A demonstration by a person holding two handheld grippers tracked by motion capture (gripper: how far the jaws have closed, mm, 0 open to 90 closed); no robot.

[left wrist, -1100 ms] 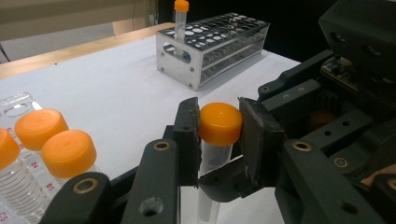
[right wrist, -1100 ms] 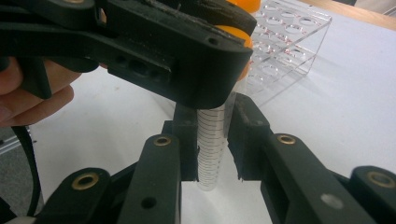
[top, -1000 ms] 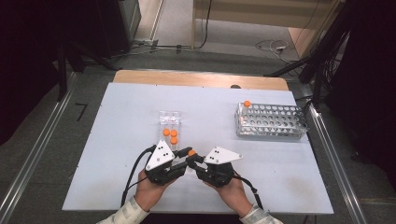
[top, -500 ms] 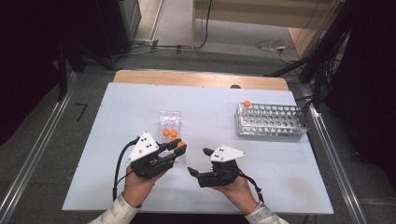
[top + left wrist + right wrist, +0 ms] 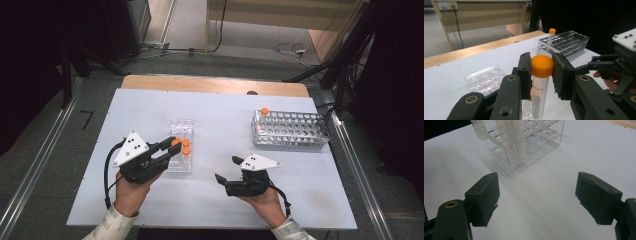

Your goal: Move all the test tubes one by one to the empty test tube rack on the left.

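An orange-capped tube [image 5: 542, 66] stands upright between the pads of my left gripper [image 5: 541, 75], which is shut on it just under the cap. In the high view that gripper [image 5: 170, 147] holds the tube beside the clear rack [image 5: 181, 167], where two more orange-capped tubes [image 5: 186, 146] stand. My right gripper [image 5: 226, 169] is at the front centre of the table; its jaws have just been opening and now stand wide with nothing between them [image 5: 537, 195]. It faces the clear rack [image 5: 534, 147] and its tubes [image 5: 510, 140].
A metal rack [image 5: 290, 130] with many holes stands at the back right, with one orange-capped tube [image 5: 264, 111] in its far left corner. It also appears in the left gripper view [image 5: 565, 42]. The white table top [image 5: 210, 110] has a wooden strip along the far edge.
A second ago both grippers met at the tube near the front centre. The right gripper let go, opened and drew right; the left moved left and up with the tube.
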